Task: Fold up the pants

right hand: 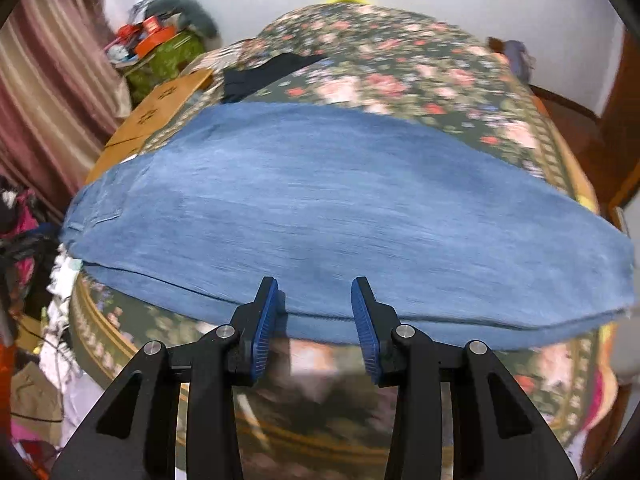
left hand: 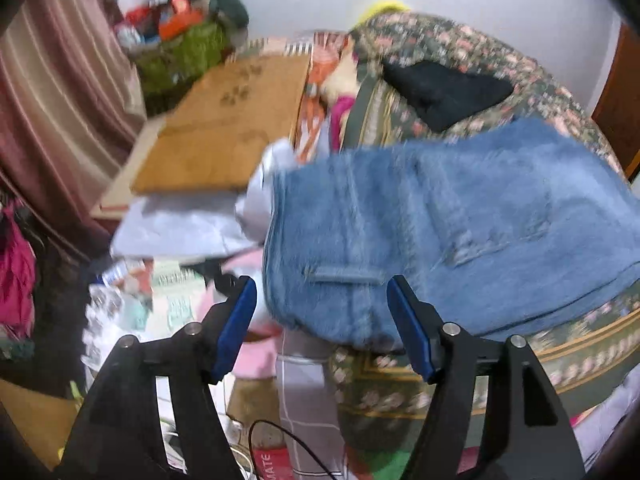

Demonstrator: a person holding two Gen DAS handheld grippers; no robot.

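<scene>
The jeans [right hand: 320, 216] lie spread flat on the bed's floral bedspread [right hand: 400, 80], already doubled leg over leg, so that the long seam edge runs along the bed's near side just ahead of the right tool [right hand: 316, 320]. That tool has its blue pads parted and holds nothing; its fingertips straddle the near edge of the denim, seemingly placed there to pinch the doubled cloth partway down the leg. The left tool [left hand: 322, 320] is likewise spread wide and empty, its pads either side of the waistband end, where a belt loop [left hand: 346, 275] sits just beyond the gap between them. The waistband hangs a little over the bed's corner, which probably makes it easy to get a finger under. A cardboard box [left hand: 228, 120] stands beyond and to the left of the left tool, and a dark garment [left hand: 444, 92] lies on the bedspread beyond the jeans, well apart from both tools. With both ends covered, the next fold looks ready to begin.
</scene>
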